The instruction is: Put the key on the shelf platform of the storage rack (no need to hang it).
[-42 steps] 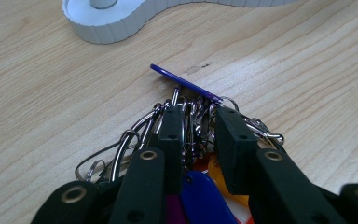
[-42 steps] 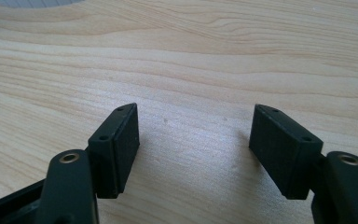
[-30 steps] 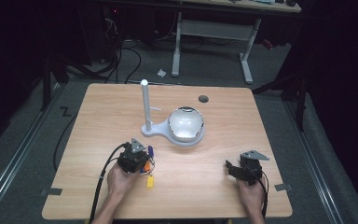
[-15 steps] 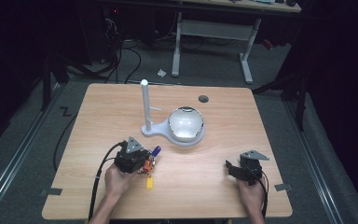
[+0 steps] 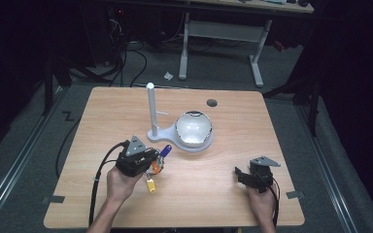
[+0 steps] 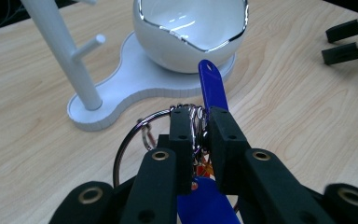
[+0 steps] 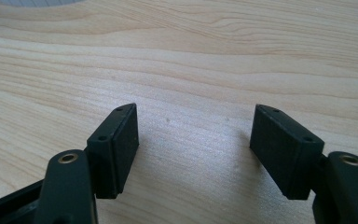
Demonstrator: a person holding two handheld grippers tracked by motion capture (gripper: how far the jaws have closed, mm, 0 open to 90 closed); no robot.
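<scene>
Keys on a wire ring, with blue, orange and yellow tags, hang at lower left of the high view, pinched at the ring by the pressed-together left gripper just above the tabletop. I judge the bunch light, loose and jangly, the thin metal slippery, so the ring is the sound place to grip. Toward centre stand the white peg stand and bowl; at lower right the right gripper rests spread, holding nothing.

glossy bowl, metal key ring, wood table
</scene>
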